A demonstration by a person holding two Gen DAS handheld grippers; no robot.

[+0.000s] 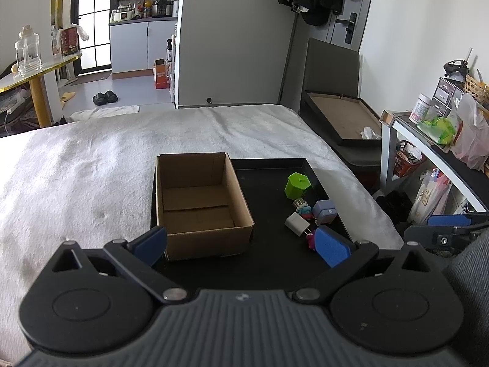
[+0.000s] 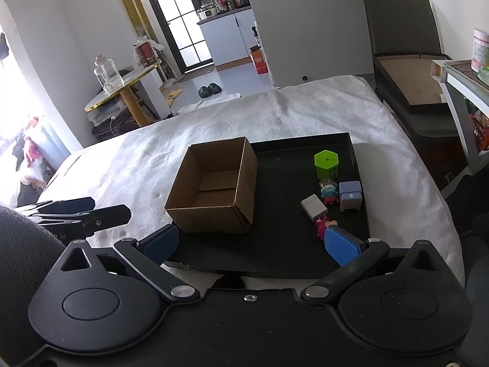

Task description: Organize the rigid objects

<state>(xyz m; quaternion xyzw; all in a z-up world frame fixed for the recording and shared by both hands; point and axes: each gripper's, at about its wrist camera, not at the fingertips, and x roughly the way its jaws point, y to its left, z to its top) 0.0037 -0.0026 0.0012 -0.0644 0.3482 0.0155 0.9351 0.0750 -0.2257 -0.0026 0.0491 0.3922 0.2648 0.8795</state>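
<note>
An empty cardboard box (image 1: 198,205) (image 2: 214,186) stands on the left part of a black tray (image 1: 275,257) (image 2: 287,253). On the tray's right lie a green hexagonal container (image 1: 297,185) (image 2: 326,163), a white charger (image 1: 297,223) (image 2: 313,206), a lilac box (image 1: 324,211) (image 2: 350,195), a small colourful figure (image 1: 304,209) (image 2: 328,192) and a pink figure (image 1: 310,240) (image 2: 322,227). My left gripper (image 1: 241,246) is open and empty at the tray's near edge. My right gripper (image 2: 252,244) is open and empty, just short of the tray.
The tray lies on a white blanket (image 1: 91,168) over a bed. A dark bench with a board (image 1: 339,116) and a cluttered shelf (image 1: 443,122) stand to the right. A round table with a glass jar (image 2: 107,75) stands at the far left.
</note>
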